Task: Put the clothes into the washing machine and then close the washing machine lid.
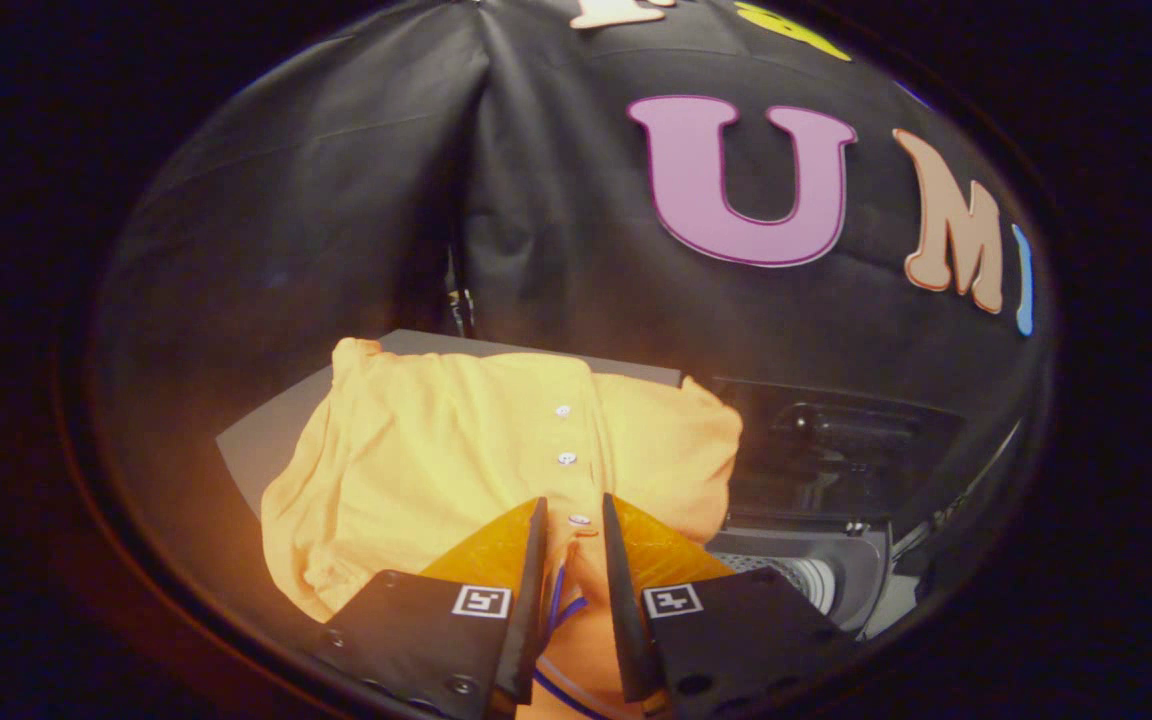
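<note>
A yellow button-front shirt [456,450] lies bunched over a grey table top [266,435], with its row of small white buttons running toward my fingers. My gripper [574,505] has its two fingers drawn close together, and a fold of the shirt with blue trim is pinched between them. To the right of the shirt and lower down is the washing machine [836,590], whose pale drum opening shows just beyond my right finger. Its dark lid [836,430] stands raised behind the opening.
The booth's black cloth wall hangs close behind the table and the washer. The table's grey edge shows to the left of the shirt. The shirt's right side overhangs toward the washer's rim.
</note>
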The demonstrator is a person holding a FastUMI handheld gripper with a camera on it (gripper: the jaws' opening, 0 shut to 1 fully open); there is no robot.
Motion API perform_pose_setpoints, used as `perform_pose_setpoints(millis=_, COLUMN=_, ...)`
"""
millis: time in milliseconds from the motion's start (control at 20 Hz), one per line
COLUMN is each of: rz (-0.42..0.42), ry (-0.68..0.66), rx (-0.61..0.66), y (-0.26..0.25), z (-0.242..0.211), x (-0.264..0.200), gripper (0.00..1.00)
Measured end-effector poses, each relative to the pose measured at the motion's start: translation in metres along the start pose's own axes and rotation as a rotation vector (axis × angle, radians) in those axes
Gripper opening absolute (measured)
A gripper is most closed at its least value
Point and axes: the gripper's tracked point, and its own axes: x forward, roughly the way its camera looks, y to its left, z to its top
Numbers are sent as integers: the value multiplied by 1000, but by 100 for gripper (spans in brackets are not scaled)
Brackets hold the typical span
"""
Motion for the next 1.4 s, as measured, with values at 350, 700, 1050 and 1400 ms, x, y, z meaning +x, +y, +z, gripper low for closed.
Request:
perform_pose_setpoints(millis=350, rz=-281, ry=62, rx=165, y=-170, z=-55, x=10, gripper=20)
perform_pose_setpoints(millis=700, rz=-322, ry=79, rx=304, y=-239, z=-98, x=17, gripper=2)
perform_pose_setpoints(millis=1050, rz=-322, ry=66, rx=292, y=-240, z=-74, x=5, gripper=2)
perform_pose_setpoints(millis=1400, rz=-327, ry=21, rx=283, y=-250, z=-34, x=21, gripper=2)
